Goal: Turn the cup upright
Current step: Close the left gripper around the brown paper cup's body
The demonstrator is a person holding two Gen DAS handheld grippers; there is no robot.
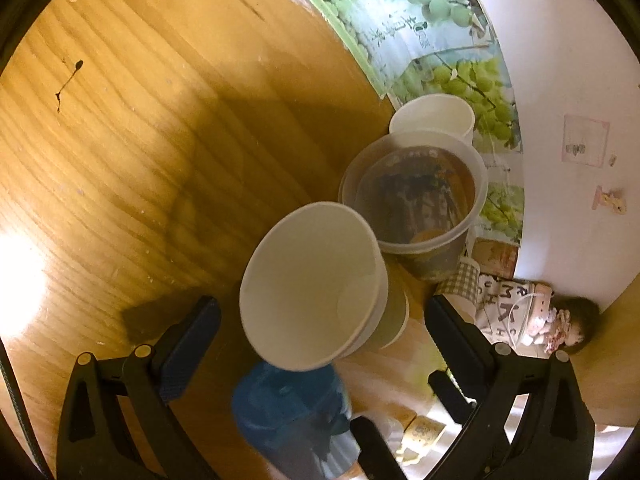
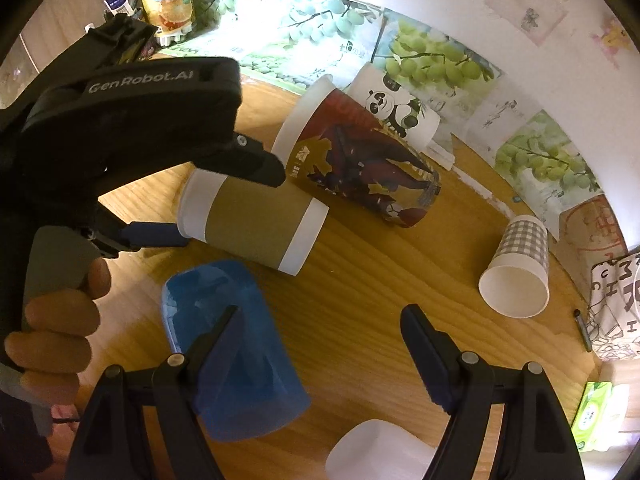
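Close to the right claw (image 2: 320,332), whose fingers are spread wide with nothing between them, a blue plastic cup (image 2: 236,352) lies on its side on the wooden desk (image 2: 360,264). Just past it is the brown paper cup (image 2: 256,224), also lying down, with its open white mouth facing the left claw (image 2: 224,208). One finger of the left claw is above that cup and the other is by its rim, but the fingers stand apart and do not squeeze it. I think the grab is just starting. Next, the left claw should close softly on the cup, lift it, and turn it until the mouth faces up. Farther off stand a tall red cup (image 2: 360,160) and a panda cup (image 2: 394,110). A checked cup (image 2: 520,268) lies on its side.
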